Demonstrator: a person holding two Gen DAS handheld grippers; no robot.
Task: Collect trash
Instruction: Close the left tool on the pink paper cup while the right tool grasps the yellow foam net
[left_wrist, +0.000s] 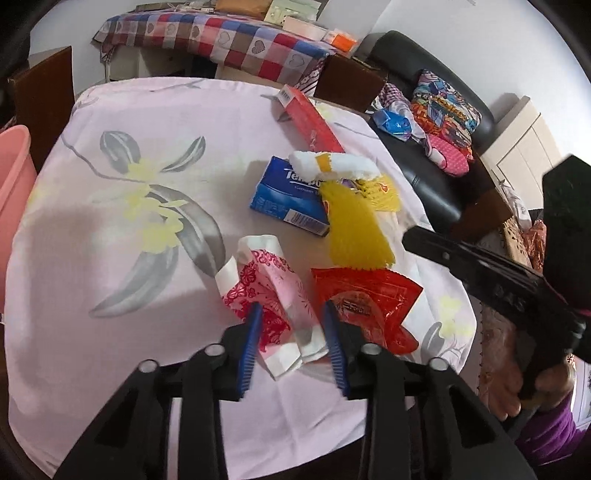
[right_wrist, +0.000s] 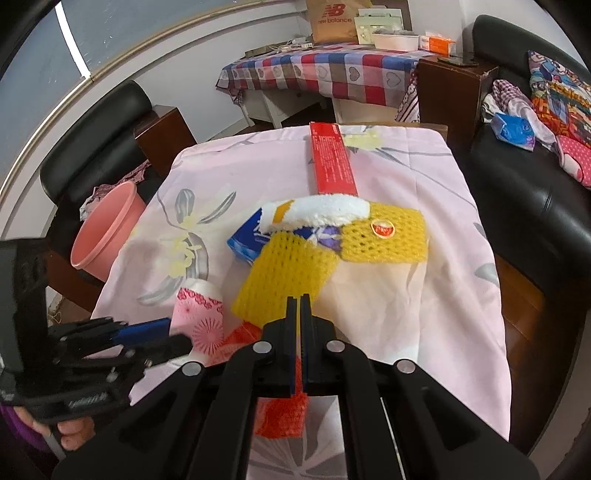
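Observation:
A crumpled pink wrapper (left_wrist: 273, 291) with red flower print lies near the front of the cloth-covered table (left_wrist: 110, 258). My left gripper (left_wrist: 291, 332) is shut on it, a blue pad against each side. The wrapper (right_wrist: 199, 314) also shows at the left gripper's (right_wrist: 181, 334) tips in the right wrist view. A red foil bag (left_wrist: 365, 299) lies just to the right. Behind it are a yellow foam net (left_wrist: 351, 229), a white foam net (left_wrist: 332, 164), a blue tissue pack (left_wrist: 284, 195) and a long red box (left_wrist: 310, 118). My right gripper (right_wrist: 300, 299) is shut with nothing visibly held, tips at the yellow net's (right_wrist: 291, 277) near edge.
A pink bin (right_wrist: 107, 236) stands on the floor off the table's left side. A black sofa (right_wrist: 517, 192) with cushions runs along the right, and a black chair (right_wrist: 92, 129) sits at the left. A checked-cloth table (right_wrist: 332, 70) with boxes stands behind.

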